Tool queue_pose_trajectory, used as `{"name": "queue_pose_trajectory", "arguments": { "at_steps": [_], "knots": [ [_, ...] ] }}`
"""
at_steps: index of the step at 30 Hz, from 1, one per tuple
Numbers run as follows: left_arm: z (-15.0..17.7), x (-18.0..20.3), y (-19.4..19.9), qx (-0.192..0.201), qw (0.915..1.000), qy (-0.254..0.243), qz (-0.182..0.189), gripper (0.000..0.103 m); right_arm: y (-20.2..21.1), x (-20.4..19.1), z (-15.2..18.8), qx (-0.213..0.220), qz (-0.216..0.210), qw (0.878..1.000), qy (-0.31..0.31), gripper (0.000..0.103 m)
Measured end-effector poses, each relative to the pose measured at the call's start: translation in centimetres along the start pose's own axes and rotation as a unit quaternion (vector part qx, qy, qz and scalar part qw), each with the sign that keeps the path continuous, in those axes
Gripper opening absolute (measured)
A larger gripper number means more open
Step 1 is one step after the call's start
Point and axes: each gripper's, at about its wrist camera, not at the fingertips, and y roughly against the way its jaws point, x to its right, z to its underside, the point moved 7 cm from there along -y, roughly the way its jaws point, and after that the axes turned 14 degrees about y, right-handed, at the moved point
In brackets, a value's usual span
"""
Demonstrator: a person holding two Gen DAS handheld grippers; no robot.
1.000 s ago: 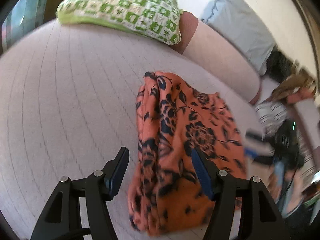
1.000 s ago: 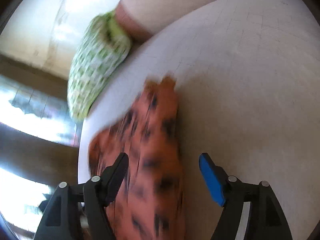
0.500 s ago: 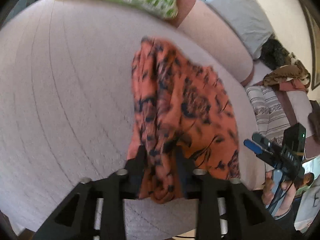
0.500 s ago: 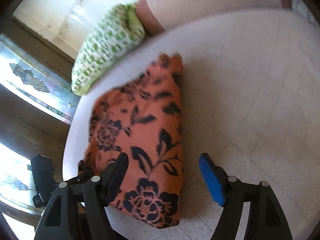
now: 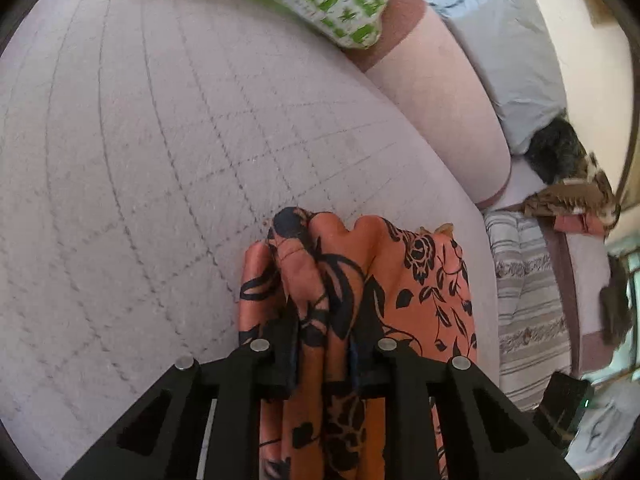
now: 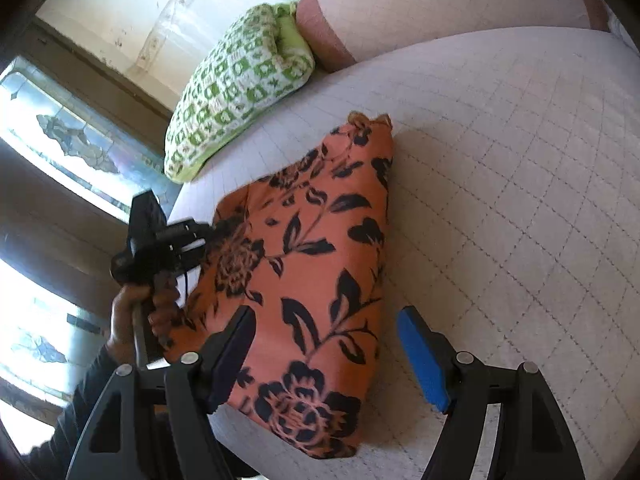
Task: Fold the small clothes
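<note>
Folded orange garment [image 6: 320,264] lengthwise toward pillow [image 6: 240,88]

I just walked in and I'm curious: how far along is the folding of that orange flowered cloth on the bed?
Partly done. The orange cloth already lies doubled into a narrow strip on the bed. In hand: the left gripper has just been closing and now pinches a bunched edge of it. The right gripper hangs open above the cloth, gripping nothing. Left: probably another fold and smoothing it flat.
</note>
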Motion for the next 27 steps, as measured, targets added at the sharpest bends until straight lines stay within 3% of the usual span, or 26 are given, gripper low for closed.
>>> {"name": "queue_pose_trajectory", "arguments": {
  "at_steps": [1, 2, 3, 5, 10, 14, 19, 20, 21, 22, 24, 27],
  "knots": [
    [0.2, 0.2, 0.7, 0.012, 0.9998, -0.013, -0.005, 0.024, -0.1, 0.2, 0.1, -0.001, -0.003, 1.000, -0.003, 0.076],
    [0.4, 0.1, 1.6, 0.027, 0.9994, -0.017, -0.011, 0.044, -0.2, 0.5, 0.2, -0.002, -0.008, 1.000, -0.013, 0.076],
    [0.8, -0.3, 2.3, 0.036, 0.9991, -0.015, -0.016, 0.070, -0.3, 0.8, 0.2, -0.002, -0.012, 1.000, -0.022, 0.077],
    [2.5, -2.2, 4.7, 0.055, 0.9980, 0.003, -0.033, 0.084, -0.5, 1.7, 0.4, -0.003, -0.029, 0.998, -0.047, 0.080],
    [6.7, -3.7, 7.7, 0.063, 0.9980, 0.002, -0.008, 0.084, -2.1, 4.0, 0.6, -0.011, -0.077, 0.991, -0.105, 0.082],
    [8.9, -2.3, 5.8, 0.053, 0.9976, -0.028, -0.034, 0.084, -4.2, 4.0, 0.1, -0.021, -0.106, 0.987, -0.118, 0.082],
    [8.3, -2.0, 2.9, 0.046, 0.9966, -0.034, -0.060, 0.083, -6.6, 3.4, -1.6, -0.013, -0.103, 0.989, -0.106, 0.081],
    [8.2, -1.8, 2.9, 0.048, 0.9962, -0.037, -0.063, 0.077, -7.2, 3.2, -1.7, -0.021, -0.106, 0.989, -0.103, 0.075],
    [8.3, -1.4, 2.7, 0.044, 0.9962, -0.044, -0.061, 0.039, -7.7, 3.2, -1.7, -0.028, -0.098, 0.990, -0.100, 0.059],
    [8.4, -1.1, 2.3, 0.027, 0.9970, -0.047, -0.056, 0.036, -8.0, 3.1, -1.6, -0.034, -0.091, 0.990, -0.099, 0.055],
    [8.3, -0.7, 2.6, 0.038, 0.9958, -0.055, -0.063, 0.027, -8.0, 2.7, -1.7, -0.040, -0.086, 0.991, -0.093, 0.038],
    [9.0, 1.0, 4.0, 0.065, 0.9928, -0.078, -0.064, 0.024, -6.6, 1.2, -2.5, -0.032, -0.074, 0.996, -0.050, 0.032]
  ]
}}
